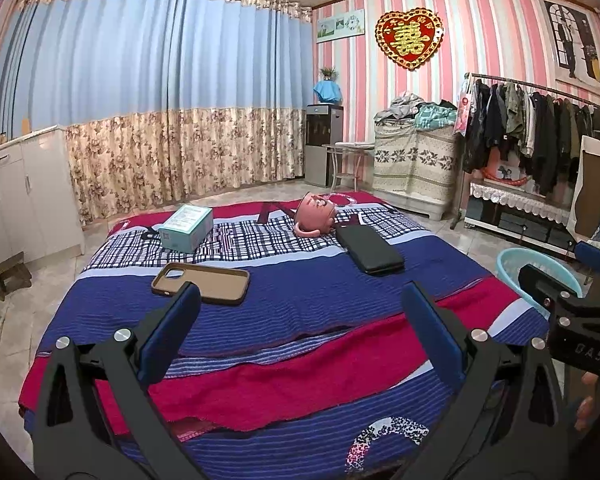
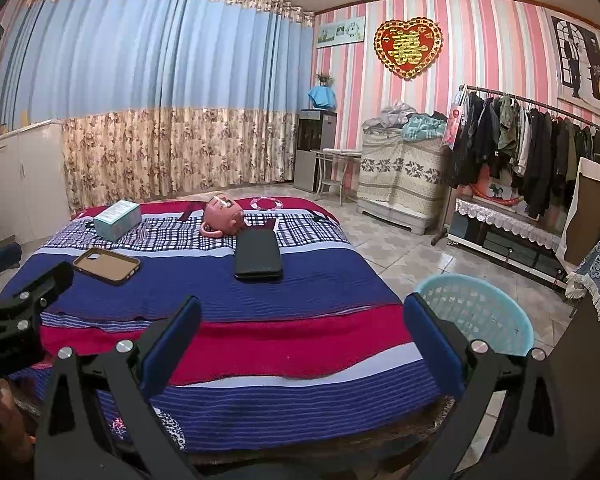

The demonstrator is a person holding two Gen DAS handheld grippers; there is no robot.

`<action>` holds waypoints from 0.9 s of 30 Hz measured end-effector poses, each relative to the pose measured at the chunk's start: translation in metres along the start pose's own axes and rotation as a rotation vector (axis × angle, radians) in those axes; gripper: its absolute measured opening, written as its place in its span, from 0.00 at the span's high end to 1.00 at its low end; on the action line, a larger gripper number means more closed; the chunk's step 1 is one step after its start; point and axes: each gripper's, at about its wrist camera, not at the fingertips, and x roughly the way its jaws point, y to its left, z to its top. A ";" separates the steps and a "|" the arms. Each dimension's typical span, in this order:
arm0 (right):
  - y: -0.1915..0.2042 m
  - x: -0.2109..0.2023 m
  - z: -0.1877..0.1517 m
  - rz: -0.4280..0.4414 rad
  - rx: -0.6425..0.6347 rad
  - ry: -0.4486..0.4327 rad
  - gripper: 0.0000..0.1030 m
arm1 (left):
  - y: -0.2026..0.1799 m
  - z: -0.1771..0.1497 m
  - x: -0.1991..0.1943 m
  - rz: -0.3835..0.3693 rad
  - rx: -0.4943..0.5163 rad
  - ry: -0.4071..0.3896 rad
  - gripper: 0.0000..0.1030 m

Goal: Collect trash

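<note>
Firstly, from the left wrist, the left gripper point(image 1: 300, 300) is seen spread wide and empty above the bed point(image 1: 320, 288); "DAS" is read on the right gripper's body at 3 o'clock. A phone case point(image 1: 201, 282) lies at 11 o'clock.

From the right wrist, the right gripper point(image 2: 302, 312) is likewise held wide, empty. The basket point(image 2: 476, 312) stands on open floor at 2 o'clock, off the bed's edge. A box point(image 2: 118, 220), its print unreadable, lies at 10 o'clock.

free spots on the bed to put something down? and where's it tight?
Free: the near bed cover, from the front edge up to the phone case and black wallet; also the blue strip between those two. Crowded: the far checked band, where the teal box and pink tipped cup lie, the cup close to the wallet's far end.
</note>
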 end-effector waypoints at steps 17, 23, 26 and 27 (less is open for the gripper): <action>-0.002 0.003 0.001 -0.008 0.006 0.000 0.04 | -0.001 -0.002 0.001 0.015 0.004 0.002 0.05; -0.004 0.005 0.000 -0.009 0.007 0.007 0.04 | 0.001 -0.002 0.003 0.031 -0.002 0.008 0.05; -0.003 0.005 -0.001 -0.011 0.007 0.002 0.04 | 0.001 -0.002 0.002 0.034 -0.001 -0.002 0.05; -0.003 0.006 -0.001 -0.010 0.007 0.002 0.04 | 0.000 -0.002 0.001 0.037 0.002 -0.007 0.05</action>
